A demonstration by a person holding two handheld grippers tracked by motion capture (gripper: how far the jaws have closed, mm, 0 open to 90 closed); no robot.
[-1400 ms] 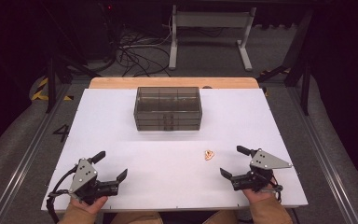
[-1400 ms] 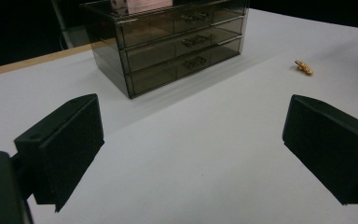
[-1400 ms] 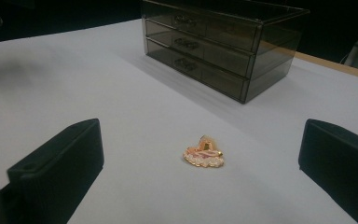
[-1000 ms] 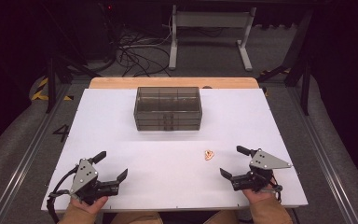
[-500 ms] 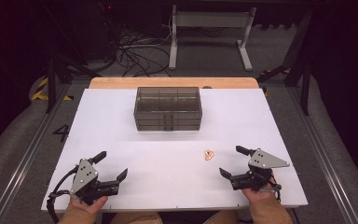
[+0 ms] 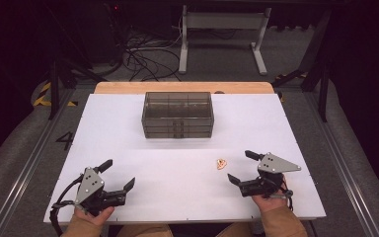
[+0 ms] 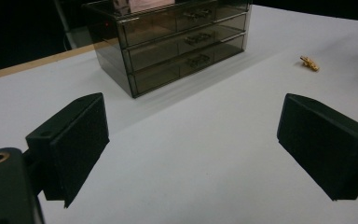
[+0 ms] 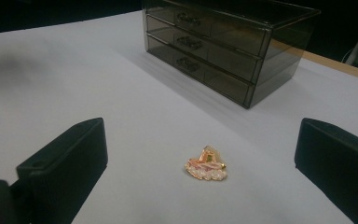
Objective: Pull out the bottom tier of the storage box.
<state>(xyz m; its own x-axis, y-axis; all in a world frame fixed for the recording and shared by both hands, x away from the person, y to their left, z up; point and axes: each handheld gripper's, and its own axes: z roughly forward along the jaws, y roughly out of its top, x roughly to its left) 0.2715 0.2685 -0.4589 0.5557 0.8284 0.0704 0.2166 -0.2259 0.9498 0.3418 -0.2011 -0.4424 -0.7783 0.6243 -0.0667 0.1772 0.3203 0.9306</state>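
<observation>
We judge the step in hand to be the approach to a first grasp: the right gripper (image 6: 240,168) faces the small gold-and-pink brooch with a pale beaded edge (image 8: 206,164), which lies flat on the white table top (image 6: 177,197). To do this well, we lower the gripper until its jaws sit just above the surface, centre the brooch between them, and close slowly. The piece is thin and low, so we expect it to slide or flip if one jaw meets it first; we keep the jaws level with the table and bring both to it together.

The right gripper stands wide open and holds nothing. In the right gripper view the brooch lies ahead of the jaws and roughly midway between them, apart from both. In the high view it lies near the gripper, on the side towards the table's middle.

The left gripper (image 6: 118,174) is likewise wide open and empty, well apart from the brooch. The smoked transparent plastic chest of three drawers (image 6: 177,114) stands at the far middle of the table, drawers shut as far as we can tell.
</observation>
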